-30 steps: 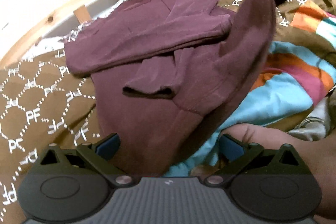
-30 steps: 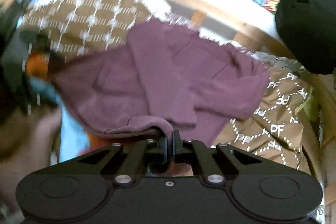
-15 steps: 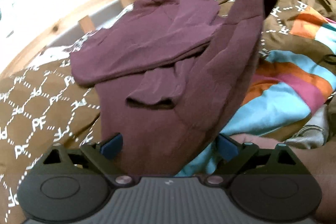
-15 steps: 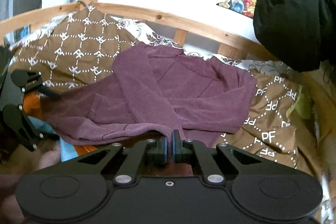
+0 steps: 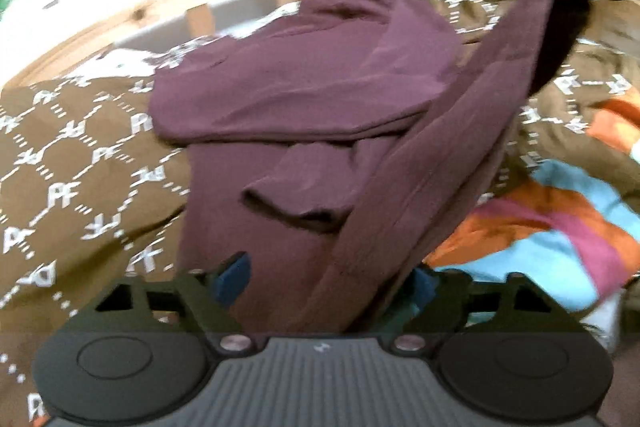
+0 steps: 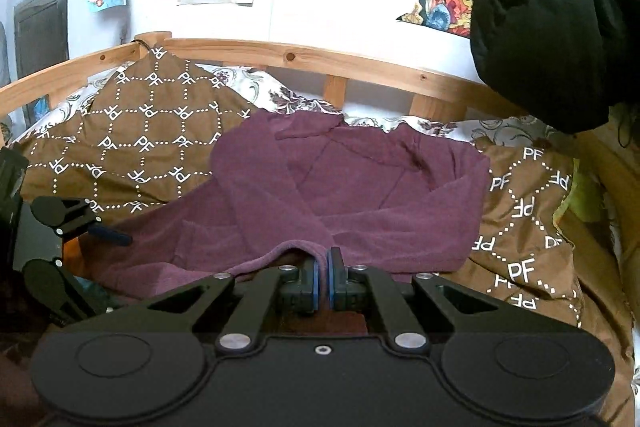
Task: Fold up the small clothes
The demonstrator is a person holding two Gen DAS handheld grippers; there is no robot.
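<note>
our right tool (image 6: 323, 273) pinches the hem of the maroon top (image 5: 304, 99), lifted toward one o'clock; our left tool (image 5: 328, 279), jaws closing, stands open around its lower edge on the bed (image 5: 72, 163).

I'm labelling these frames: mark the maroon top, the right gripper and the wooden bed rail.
maroon top (image 6: 360, 195), right wrist view, on its spread body.
right gripper (image 6: 323, 277), right wrist view, between its fingertips.
wooden bed rail (image 6: 288, 57), right wrist view, on the top bar.
</note>
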